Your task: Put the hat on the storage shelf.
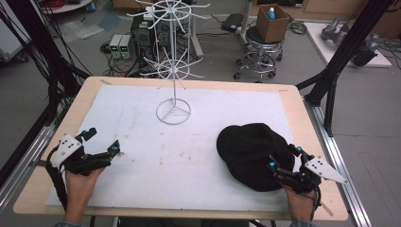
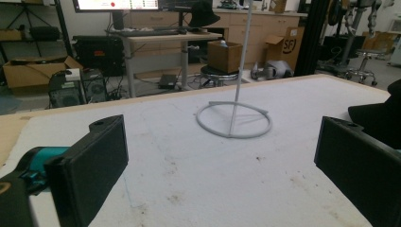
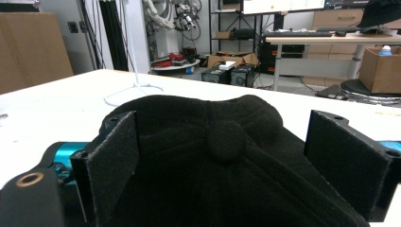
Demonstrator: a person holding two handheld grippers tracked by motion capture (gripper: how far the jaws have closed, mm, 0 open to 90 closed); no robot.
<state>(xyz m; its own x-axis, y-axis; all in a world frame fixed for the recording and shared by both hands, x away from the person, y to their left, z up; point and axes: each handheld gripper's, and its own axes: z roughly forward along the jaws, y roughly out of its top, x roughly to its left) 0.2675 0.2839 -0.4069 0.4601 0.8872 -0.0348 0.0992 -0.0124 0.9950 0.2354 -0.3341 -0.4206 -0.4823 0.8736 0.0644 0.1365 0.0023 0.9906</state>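
My right tongs (image 1: 283, 158) hover wide open over the near edge of a black cap (image 1: 248, 151), which lies crown-up on the right side of the white-covered table (image 1: 198, 161). In the right gripper view the two jaws stand either side of the cap's crown (image 3: 208, 142), its top button (image 3: 228, 140) between them, but I cannot tell whether either jaw touches the fabric; nothing is gripped yet.

My left tongs (image 1: 101, 142) rest at the left of the table, also spread wide and empty, well apart from the cap. Through them I look across bare cloth toward the ring base (image 2: 234, 120) of a white wire display rack (image 1: 173, 61), which stands upright toward the far middle of the table, its hooks all bare.

My reading is that the work has barely begun: the cap looks bound for one of the rack's hooks, and so far it is on the table, unlifted. Left to do, as I judge it, are closing on the cap, raising it, carrying it across to the rack and hanging it there.
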